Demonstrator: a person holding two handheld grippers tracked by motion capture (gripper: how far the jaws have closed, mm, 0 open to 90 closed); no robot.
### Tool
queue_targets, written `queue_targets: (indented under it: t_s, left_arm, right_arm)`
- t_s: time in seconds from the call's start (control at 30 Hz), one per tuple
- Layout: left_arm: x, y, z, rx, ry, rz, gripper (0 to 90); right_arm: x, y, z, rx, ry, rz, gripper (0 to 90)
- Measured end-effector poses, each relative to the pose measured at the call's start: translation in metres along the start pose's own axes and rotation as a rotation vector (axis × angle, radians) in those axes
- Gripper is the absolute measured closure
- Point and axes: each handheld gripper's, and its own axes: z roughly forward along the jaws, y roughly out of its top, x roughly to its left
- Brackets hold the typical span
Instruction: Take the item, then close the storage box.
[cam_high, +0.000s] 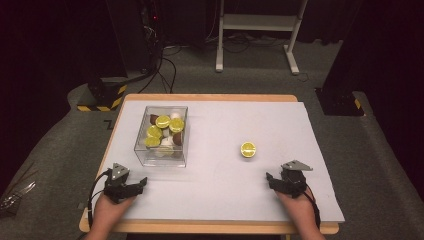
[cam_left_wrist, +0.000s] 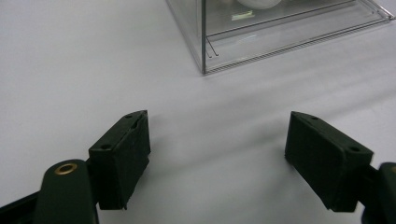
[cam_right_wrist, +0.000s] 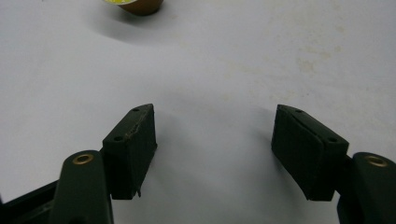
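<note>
Lime half (cam_high: 248, 149) beyond right gripper (cam_high: 274, 181)

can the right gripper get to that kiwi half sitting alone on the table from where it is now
Probably yes. The right gripper sits low near the table's front edge with its jaws apart and nothing between them. The kiwi half lies ahead of it, slightly toward the clear box, with bare table surface between.
</note>
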Motion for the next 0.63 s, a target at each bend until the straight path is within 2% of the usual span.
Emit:
queue_targets:
  t_s: [0.07, 0.13, 0.63]
  left_arm:
    - [0.0, 0.0, 0.0, 0.0, 0.0, -0.001, 22.5]
    - [0.0001, 0.0, 0.0, -0.001, 0.0, -0.001, 22.5]
    - [-0.0005, -0.0001, 0.0, -0.003, -0.001, -0.007, 22.7]
  right_arm:
    - [0.002, -0.0004, 0.0003, -0.003, -0.009, -0.013, 30.6]
    - [0.0008, -0.001, 0.0002, -0.003, 0.001, 0.0, 30.6]
    - [0.001, -0.0014, 0.0003, -0.008, -0.005, -0.009, 30.7]
